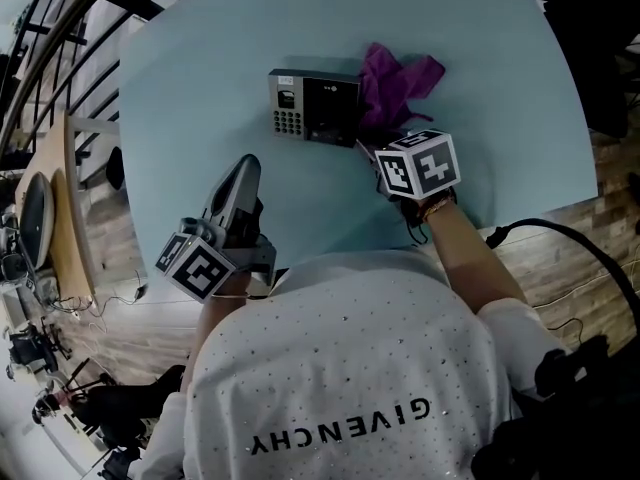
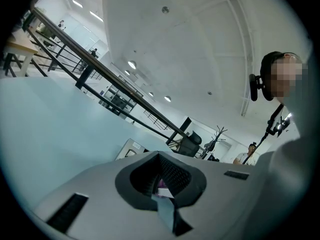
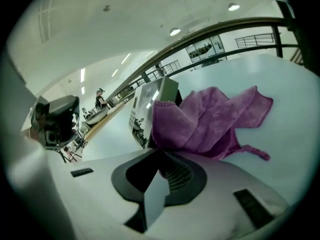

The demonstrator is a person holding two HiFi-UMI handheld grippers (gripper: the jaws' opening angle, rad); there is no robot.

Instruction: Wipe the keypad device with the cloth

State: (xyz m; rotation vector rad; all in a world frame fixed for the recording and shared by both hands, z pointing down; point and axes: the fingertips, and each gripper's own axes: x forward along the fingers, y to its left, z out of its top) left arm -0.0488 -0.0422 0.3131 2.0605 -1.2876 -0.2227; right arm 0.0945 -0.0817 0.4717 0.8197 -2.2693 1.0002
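Observation:
The keypad device (image 1: 312, 106) lies flat at the far middle of the pale blue table (image 1: 200, 88), its keys at the left end. A purple cloth (image 1: 396, 82) is bunched against and over the device's right end. My right gripper (image 1: 368, 148) reaches in from the near side and is shut on the cloth's near edge. In the right gripper view the cloth (image 3: 210, 121) rises straight from the closed jaws of the right gripper (image 3: 160, 151), with the device (image 3: 149, 106) behind it. My left gripper (image 1: 243, 173) hovers nearer, left of the device, shut and empty. The left gripper (image 2: 159, 156) points toward the device (image 2: 131, 148).
The table's near edge runs just in front of the person's white shirt (image 1: 340, 368). A black cable (image 1: 560, 238) trails at the right. A railing (image 1: 50, 28) and a wooden bench (image 1: 60, 218) stand left of the table.

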